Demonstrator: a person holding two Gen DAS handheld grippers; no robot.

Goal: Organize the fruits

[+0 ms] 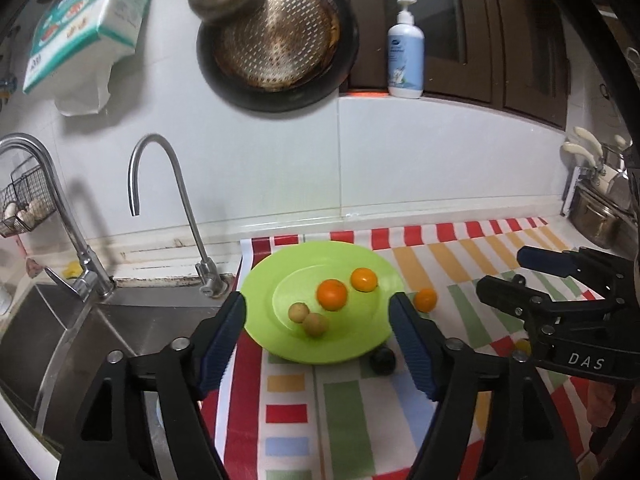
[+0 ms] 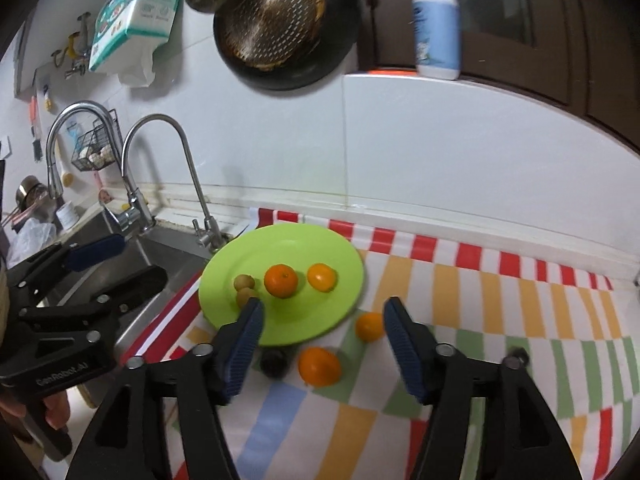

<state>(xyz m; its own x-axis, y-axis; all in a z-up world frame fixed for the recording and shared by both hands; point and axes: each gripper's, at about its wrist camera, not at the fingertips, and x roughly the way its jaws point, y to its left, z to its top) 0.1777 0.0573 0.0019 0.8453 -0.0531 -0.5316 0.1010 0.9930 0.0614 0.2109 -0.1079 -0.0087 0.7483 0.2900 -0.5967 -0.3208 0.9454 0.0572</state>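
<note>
A green plate (image 1: 352, 344) (image 2: 288, 332) on the striped cloth holds two oranges (image 1: 331, 294) (image 2: 281, 280) and two small tan fruits (image 1: 315, 324) (image 2: 244, 281). Beside the plate on the cloth lie an orange (image 1: 425, 299) (image 2: 369, 326), a second orange (image 2: 319, 366) and a dark round fruit (image 1: 382, 360) (image 2: 273, 361). My left gripper (image 1: 318, 338) is open and empty, hovering over the plate's near side. My right gripper (image 2: 322, 332) is open and empty above the loose fruits; it also shows in the left wrist view (image 1: 504, 276).
A steel sink (image 1: 80, 332) with two taps (image 1: 160, 200) lies left of the plate. A pan (image 1: 276, 36) and tissue pack (image 1: 88, 16) hang on the white wall. A soap bottle (image 1: 406, 52) stands on the ledge. Pots (image 1: 596, 216) stand far right.
</note>
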